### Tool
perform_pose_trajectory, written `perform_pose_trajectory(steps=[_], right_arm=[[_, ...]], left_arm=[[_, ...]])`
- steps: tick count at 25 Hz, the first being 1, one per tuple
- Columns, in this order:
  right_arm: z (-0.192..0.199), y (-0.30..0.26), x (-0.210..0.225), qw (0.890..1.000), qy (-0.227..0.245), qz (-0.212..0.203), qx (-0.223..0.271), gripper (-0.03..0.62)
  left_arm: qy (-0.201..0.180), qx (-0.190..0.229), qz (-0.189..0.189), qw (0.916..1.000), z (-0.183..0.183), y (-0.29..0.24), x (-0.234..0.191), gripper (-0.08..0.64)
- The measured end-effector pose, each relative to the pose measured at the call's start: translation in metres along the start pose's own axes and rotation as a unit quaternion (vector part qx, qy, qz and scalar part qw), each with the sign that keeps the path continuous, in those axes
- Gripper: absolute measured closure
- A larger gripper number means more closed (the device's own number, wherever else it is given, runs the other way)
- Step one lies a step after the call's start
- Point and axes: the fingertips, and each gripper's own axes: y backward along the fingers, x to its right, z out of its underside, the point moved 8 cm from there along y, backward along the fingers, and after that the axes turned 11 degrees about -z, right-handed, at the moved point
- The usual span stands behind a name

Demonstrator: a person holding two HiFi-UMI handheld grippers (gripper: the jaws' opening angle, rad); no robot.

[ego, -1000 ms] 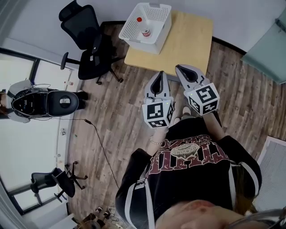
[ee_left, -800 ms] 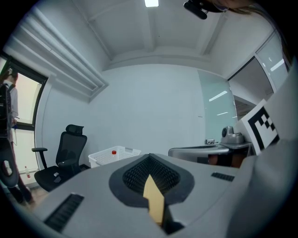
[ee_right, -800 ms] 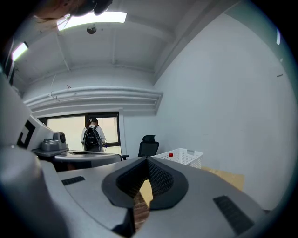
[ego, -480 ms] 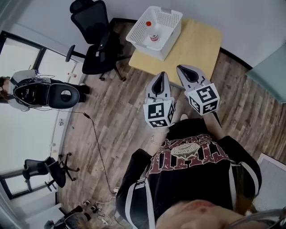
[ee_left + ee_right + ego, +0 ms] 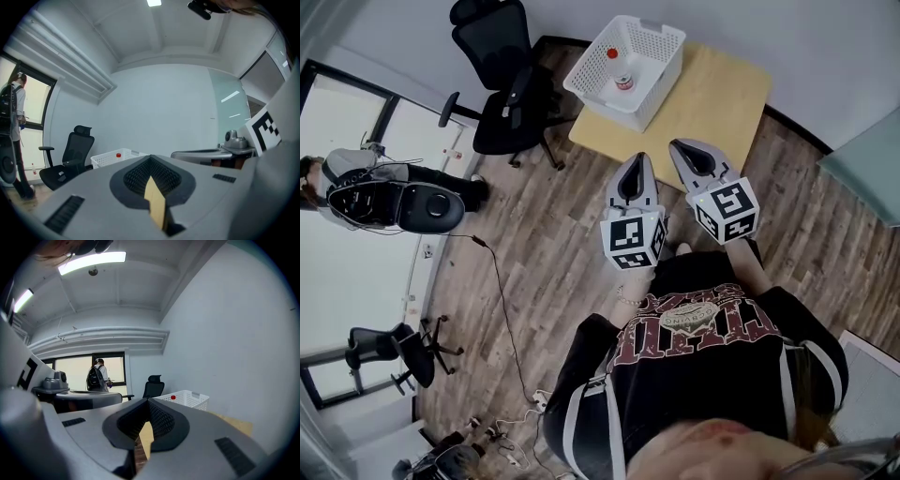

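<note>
Two tools are being held side by side in front of a standing person's chest, seen from above. The left tool (image 5: 635,169) and the right tool (image 5: 686,150) are both being pointed forward and slightly apart from each other, so neither is touching the other. Each tool's jaws are being kept together with nothing between them; only a thin sliver of background is showing through the gap at their base, in each gripper view. Both tips are hanging over the wooden floor (image 5: 534,244), just short of the near edge of a small pale wood table (image 5: 712,103). On the table's far left corner a white slotted basket (image 5: 661,86) is being used to contain a small bottle (image 5: 624,81) with a red cap, which is standing upright inside it. A black office chair (image 5: 502,84) is parked just left of the table.
</note>
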Motion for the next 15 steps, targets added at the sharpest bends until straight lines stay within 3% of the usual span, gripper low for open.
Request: perform_pose_trajectory(steps=[15], right_arm=[[-0.006, -0.032, 0.041, 1.0, -0.002, 0.03, 0.001, 0.574]], left_arm=[[-0.002, -0.004, 0.025, 0.9997, -0.007, -0.061, -0.014, 0.512]])
